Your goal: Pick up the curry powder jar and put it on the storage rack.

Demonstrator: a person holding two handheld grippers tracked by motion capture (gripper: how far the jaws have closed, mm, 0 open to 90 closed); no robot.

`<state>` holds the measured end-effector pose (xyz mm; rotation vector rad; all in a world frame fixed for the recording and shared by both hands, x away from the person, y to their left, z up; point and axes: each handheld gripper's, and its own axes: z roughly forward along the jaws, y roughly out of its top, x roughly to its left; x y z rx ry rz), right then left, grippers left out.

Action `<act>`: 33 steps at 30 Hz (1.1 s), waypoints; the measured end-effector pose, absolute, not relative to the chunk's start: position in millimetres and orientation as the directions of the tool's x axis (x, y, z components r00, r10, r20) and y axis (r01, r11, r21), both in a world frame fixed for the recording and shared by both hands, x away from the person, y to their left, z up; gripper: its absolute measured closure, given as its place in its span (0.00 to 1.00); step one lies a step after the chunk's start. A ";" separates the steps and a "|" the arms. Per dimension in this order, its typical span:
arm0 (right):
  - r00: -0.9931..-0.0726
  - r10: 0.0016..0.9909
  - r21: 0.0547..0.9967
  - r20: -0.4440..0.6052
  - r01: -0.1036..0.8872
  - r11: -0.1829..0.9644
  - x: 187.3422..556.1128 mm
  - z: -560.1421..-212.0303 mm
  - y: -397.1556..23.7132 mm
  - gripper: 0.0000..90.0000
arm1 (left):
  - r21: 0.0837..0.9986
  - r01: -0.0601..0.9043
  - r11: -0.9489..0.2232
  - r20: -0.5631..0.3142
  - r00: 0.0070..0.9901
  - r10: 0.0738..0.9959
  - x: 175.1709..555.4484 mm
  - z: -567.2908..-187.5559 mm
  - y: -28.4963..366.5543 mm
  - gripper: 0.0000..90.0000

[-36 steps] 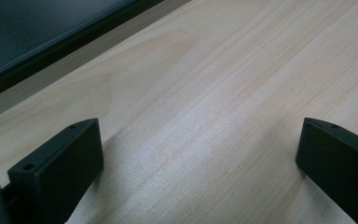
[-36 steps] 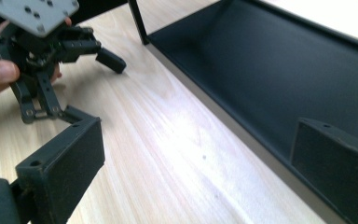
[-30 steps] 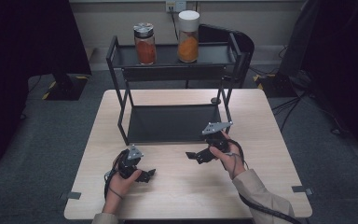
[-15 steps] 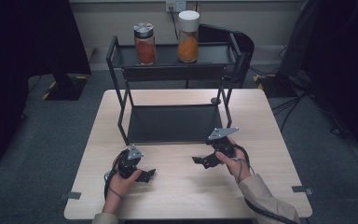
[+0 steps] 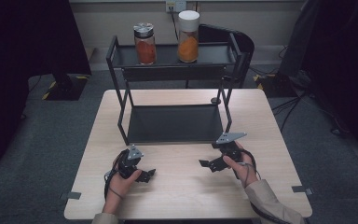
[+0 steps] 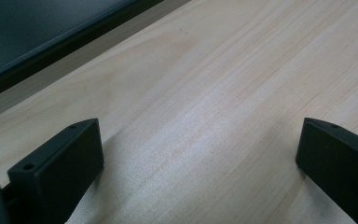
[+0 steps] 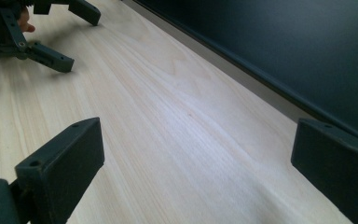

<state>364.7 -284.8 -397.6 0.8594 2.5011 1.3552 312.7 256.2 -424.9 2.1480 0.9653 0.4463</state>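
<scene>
Left gripper [image 5: 148,174] and right gripper [image 5: 205,164], jaws apart, empty, low over table [image 5: 186,191]

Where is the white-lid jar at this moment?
In the high view, the white-lid jar stands on the rack's top shelf, right of the dark-lid jar, far from both claws.

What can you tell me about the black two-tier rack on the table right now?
The rack is a black frame that looks like metal, with thin upright legs and two flat dark shelves. It stands upright at the far middle of the wooden table. On its top shelf stand a dark-lidded jar and a white-lidded jar, both holding orange contents. Its lower shelf looks bare. Both grippers are apart from it.
</scene>
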 end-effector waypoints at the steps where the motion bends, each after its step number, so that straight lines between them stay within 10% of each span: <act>1: -0.819 0.561 0.812 0.120 0.407 0.420 363.7 -399.0 -286.3 0.02 | 0.737 0.500 -0.454 0.017 0.659 0.752 312.8 -424.9 256.2 0.00; 33: -0.802 0.590 0.789 0.087 0.417 0.451 337.5 -415.4 -333.7 0.02 | 0.737 0.500 -0.454 0.016 0.658 0.753 312.7 -424.9 256.2 0.00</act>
